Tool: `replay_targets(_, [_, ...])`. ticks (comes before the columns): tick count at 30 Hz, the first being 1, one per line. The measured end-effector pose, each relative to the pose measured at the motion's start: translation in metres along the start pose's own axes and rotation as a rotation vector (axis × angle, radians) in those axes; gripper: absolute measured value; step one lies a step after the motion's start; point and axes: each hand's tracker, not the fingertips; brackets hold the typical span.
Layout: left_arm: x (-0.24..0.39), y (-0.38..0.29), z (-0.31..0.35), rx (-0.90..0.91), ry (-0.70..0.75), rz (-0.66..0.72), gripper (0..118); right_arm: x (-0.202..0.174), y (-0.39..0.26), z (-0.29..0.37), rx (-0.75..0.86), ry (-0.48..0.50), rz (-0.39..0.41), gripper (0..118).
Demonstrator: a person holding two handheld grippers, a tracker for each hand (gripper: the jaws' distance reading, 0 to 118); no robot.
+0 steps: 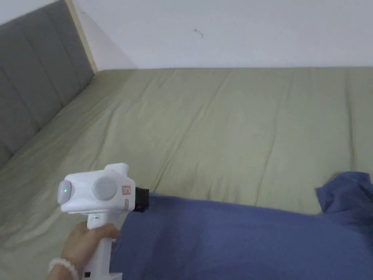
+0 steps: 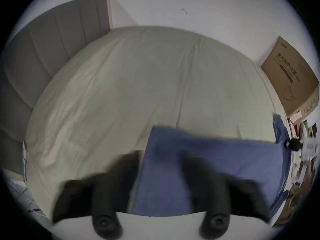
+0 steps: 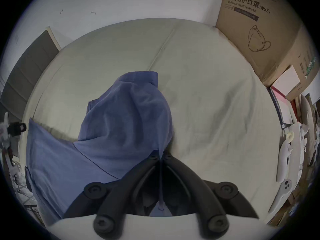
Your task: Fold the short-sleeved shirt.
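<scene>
The soft, limp blue cotton short-sleeved shirt (image 1: 233, 240) lay on the pale green bedsheet (image 1: 226, 127), right gripper (image 3: 160, 154) clamped on its edge, left gripper (image 2: 160, 171) blurred, jaws apparently parted astride its corner; seams and corners looked likeliest holds.

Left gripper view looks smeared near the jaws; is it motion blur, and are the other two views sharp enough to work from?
Left gripper view: the left gripper and nearby blue shirt are smeared, likely motion blur. Right gripper view: sharp, the right gripper is crisp, with fisheye bending. Head view: soft, even light, no glare.
</scene>
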Motion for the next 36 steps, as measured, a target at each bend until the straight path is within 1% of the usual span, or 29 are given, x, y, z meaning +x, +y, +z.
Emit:
replay_targets(1, [-0.001, 0.011, -0.013, -0.054, -0.003, 0.021, 96, 0.000, 0.001, -0.001, -0.006, 0.001, -0.003, 0])
replay_targets(3, [-0.004, 0.024, -0.033, -0.077, -0.019, 0.044, 95, -0.003, 0.001, -0.004, -0.010, -0.003, 0.005, 0])
replay_targets(4, [-0.003, 0.028, -0.036, -0.073, -0.039, 0.069, 96, -0.004, 0.000, -0.004, -0.018, -0.007, 0.015, 0])
replay_targets(5, [-0.003, 0.030, -0.040, -0.067, -0.043, 0.075, 93, -0.005, 0.000, -0.005, -0.019, -0.011, 0.023, 0])
replay_targets(6, [0.001, 0.030, -0.043, -0.069, -0.048, 0.071, 85, -0.007, 0.000, -0.007, -0.021, -0.015, 0.033, 0])
replay_targets(7, [0.005, 0.029, -0.051, -0.112, -0.038, 0.060, 69, -0.008, 0.000, -0.008, -0.023, -0.018, 0.038, 0])
replay_targets(8, [0.010, 0.027, -0.055, -0.143, 0.059, -0.005, 65, -0.007, 0.000, -0.009, -0.026, -0.019, 0.042, 0])
replay_targets(9, [0.015, 0.025, -0.052, -0.119, 0.077, -0.075, 65, -0.006, 0.000, -0.009, -0.029, -0.017, 0.041, 0])
replay_targets(10, [0.016, 0.029, -0.050, -0.104, 0.063, -0.098, 63, -0.006, 0.000, -0.008, -0.029, -0.016, 0.036, 0])
replay_targets(11, [0.018, 0.029, -0.045, -0.090, 0.057, -0.105, 56, -0.006, 0.000, -0.008, -0.027, -0.015, 0.032, 0])
replay_targets(12, [0.019, 0.029, -0.042, -0.088, 0.048, -0.108, 37, -0.006, -0.001, -0.005, -0.024, -0.012, 0.024, 0])
replay_targets(13, [0.019, 0.030, -0.041, -0.106, 0.013, -0.106, 7, -0.005, 0.000, -0.002, -0.023, -0.006, 0.015, 0])
replay_targets(14, [0.019, 0.031, -0.035, -0.110, 0.002, -0.086, 4, -0.005, 0.000, 0.002, -0.020, -0.003, 0.010, 0])
replay_targets(15, [0.021, 0.031, -0.031, -0.112, 0.022, -0.095, 4, -0.005, -0.001, 0.009, -0.006, -0.008, 0.003, 0])
replay_targets(17, [0.025, 0.027, -0.016, -0.108, 0.021, -0.104, 4, -0.002, -0.003, 0.026, 0.015, 0.015, -0.006, 0])
replay_targets(18, [0.025, 0.025, -0.005, -0.091, 0.002, -0.115, 4, 0.001, -0.003, 0.038, 0.027, 0.059, -0.042, 0])
replay_targets(19, [0.027, 0.021, 0.006, -0.082, 0.001, -0.133, 4, 0.003, -0.005, 0.051, 0.046, 0.098, -0.051, 0])
replay_targets(20, [0.027, 0.017, 0.016, -0.075, 0.006, -0.156, 4, 0.004, -0.008, 0.064, 0.073, 0.105, -0.045, 0])
replay_targets(22, [0.029, 0.004, 0.049, -0.046, 0.016, -0.174, 4, 0.004, -0.019, 0.089, 0.089, 0.070, -0.020, 0])
replay_targets(26, [0.014, -0.024, 0.098, 0.007, -0.014, -0.121, 4, 0.007, -0.053, 0.139, 0.128, 0.071, 0.002, 0])
replay_targets(30, [0.006, -0.071, 0.142, 0.042, -0.012, -0.162, 4, 0.010, -0.104, 0.179, 0.152, 0.093, 0.017, 0])
replay_targets(31, [0.004, -0.086, 0.151, 0.045, -0.008, -0.177, 4, 0.010, -0.119, 0.185, 0.145, 0.093, 0.034, 0])
replay_targets(33, [0.000, -0.115, 0.164, 0.051, -0.012, -0.201, 4, 0.007, -0.147, 0.192, 0.122, 0.063, 0.060, 0])
replay_targets(36, [-0.013, -0.157, 0.169, 0.014, -0.012, -0.181, 4, 0.004, -0.200, 0.194, 0.072, 0.088, 0.060, 0])
